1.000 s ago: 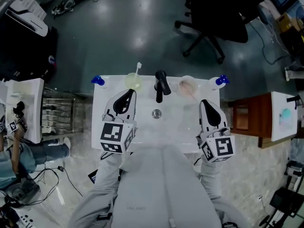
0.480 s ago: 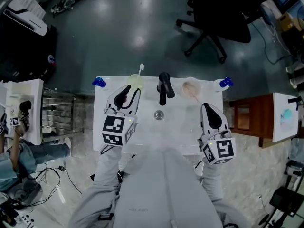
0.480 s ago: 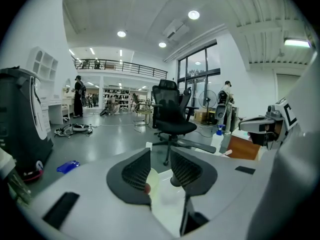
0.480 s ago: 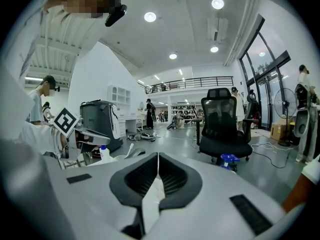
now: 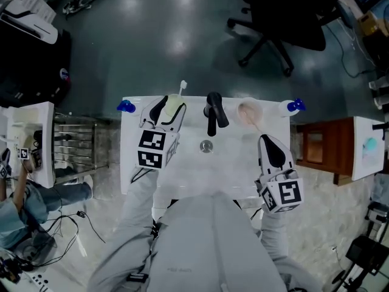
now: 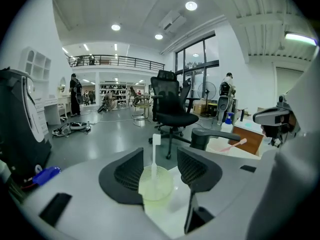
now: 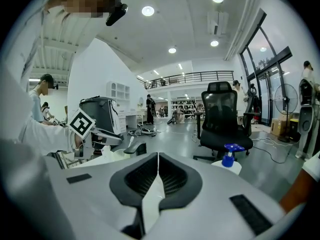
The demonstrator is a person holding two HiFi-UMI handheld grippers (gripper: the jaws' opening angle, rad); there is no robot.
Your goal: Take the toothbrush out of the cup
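A pale yellow-green cup (image 5: 175, 103) stands at the back of the white sink counter (image 5: 135, 163), left of the black faucet (image 5: 213, 111). A white toothbrush (image 5: 182, 87) stands upright in it. My left gripper (image 5: 168, 112) is at the cup, and its jaws have just been opening. In the left gripper view the cup (image 6: 156, 184) and toothbrush (image 6: 155, 154) sit between the spread pads of the left gripper (image 6: 160, 170), which do not visibly press on it. My right gripper (image 5: 271, 152) hovers over the counter's front right, shut and empty; in the right gripper view it (image 7: 158, 160) shows its pads together.
A pink cup (image 5: 248, 111) with a pink toothbrush (image 6: 237, 144) stands right of the faucet. Blue-topped bottles sit at the back corners (image 5: 126, 106) (image 5: 296, 106). The drain (image 5: 206, 145) lies mid-basin. A black office chair (image 5: 276, 23) stands on the floor beyond.
My left gripper has moved forward to the cup and its jaws have opened round it. The right gripper has stayed nearly in place, still shut.
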